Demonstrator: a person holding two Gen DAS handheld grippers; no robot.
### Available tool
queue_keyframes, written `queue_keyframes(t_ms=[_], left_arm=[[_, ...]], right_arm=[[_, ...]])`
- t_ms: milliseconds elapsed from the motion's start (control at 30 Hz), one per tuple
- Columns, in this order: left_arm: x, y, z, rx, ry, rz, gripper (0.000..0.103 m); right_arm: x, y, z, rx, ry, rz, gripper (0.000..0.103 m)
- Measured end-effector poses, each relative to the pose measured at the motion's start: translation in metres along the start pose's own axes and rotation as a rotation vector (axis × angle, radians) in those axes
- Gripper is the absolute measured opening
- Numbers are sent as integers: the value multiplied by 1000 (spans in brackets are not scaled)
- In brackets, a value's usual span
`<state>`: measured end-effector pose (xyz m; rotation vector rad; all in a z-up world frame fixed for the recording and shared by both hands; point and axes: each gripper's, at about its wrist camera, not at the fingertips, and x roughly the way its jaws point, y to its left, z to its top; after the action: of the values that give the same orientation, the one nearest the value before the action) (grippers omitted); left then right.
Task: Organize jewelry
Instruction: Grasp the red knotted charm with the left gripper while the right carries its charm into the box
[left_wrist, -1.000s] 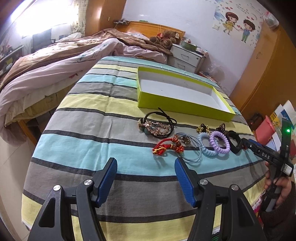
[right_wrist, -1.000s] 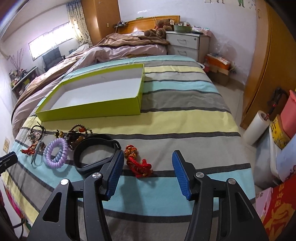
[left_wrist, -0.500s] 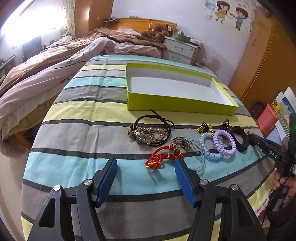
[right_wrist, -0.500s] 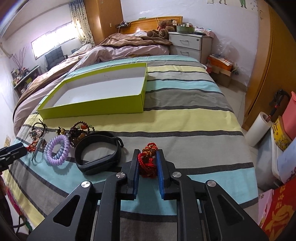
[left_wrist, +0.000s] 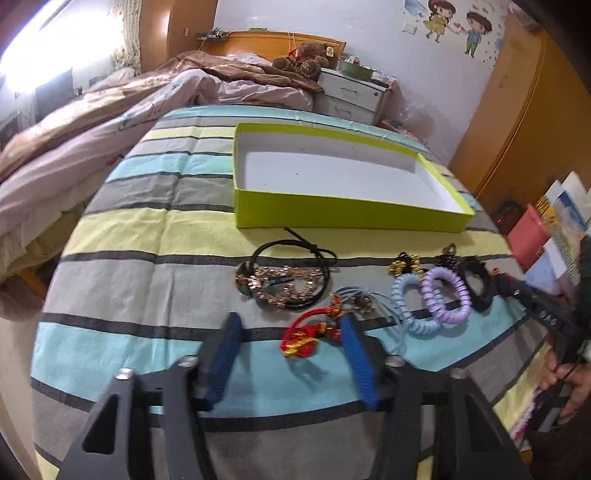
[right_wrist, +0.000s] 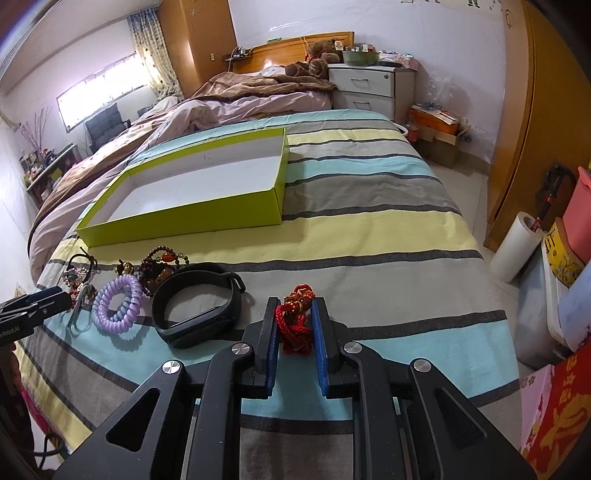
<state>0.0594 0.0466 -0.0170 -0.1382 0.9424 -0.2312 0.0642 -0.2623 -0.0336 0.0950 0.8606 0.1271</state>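
Observation:
An empty lime-green box (left_wrist: 332, 214) (right_wrist: 192, 218) lies on the striped bedspread. In front of it lies a row of jewelry. My right gripper (right_wrist: 294, 314) is shut on a red cord bracelet (right_wrist: 295, 321) and holds it just above the cover. My left gripper (left_wrist: 291, 332) is open, its fingers on either side of another red cord bracelet (left_wrist: 310, 332) that lies on the cover. Beside it lie a black cord with gold chain (left_wrist: 284, 280), a blue coil tie (left_wrist: 410, 306), a purple coil tie (left_wrist: 443, 291) (right_wrist: 116, 306) and a black band (right_wrist: 195, 306).
A beaded bracelet (right_wrist: 162, 262) lies behind the black band. The bed's foot edge is close below both grippers. A rumpled quilt (left_wrist: 110, 118) covers the far left. A white nightstand (right_wrist: 369, 88) stands at the head. Boxes and a paper roll (right_wrist: 517, 251) stand on the floor to the right.
My right gripper closed on the red cord bracelet and has lifted it slightly. My left gripper moved forward until its open fingers stand on either side of the other red bracelet.

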Motion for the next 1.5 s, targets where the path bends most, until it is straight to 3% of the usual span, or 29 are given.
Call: queue_keyframes(t_ms=[167, 233, 433, 900, 1267, 1500], left_arm=[[-1, 1, -3, -16, -3, -29, 34], [-2, 1, -4, -26, 2, -45, 20], [-5, -1, -3, -28, -15, -34, 18], [-37, -4, 18, -47, -106, -105, 18], [-47, -13, 62, -34, -159, -147, 18], [-23, -9, 103, -26, -149, -134, 18]], right_arm=[[0, -1, 0, 7, -2, 2, 17], [0, 0, -1, 10, -1, 3, 17], [-1, -1, -2, 22, -8, -2, 17], [-26, -2, 9, 16, -76, 6, 17], [-37, 11, 45, -15, -127, 51, 17], [-16, 29, 77, -65, -111, 85, 17]])
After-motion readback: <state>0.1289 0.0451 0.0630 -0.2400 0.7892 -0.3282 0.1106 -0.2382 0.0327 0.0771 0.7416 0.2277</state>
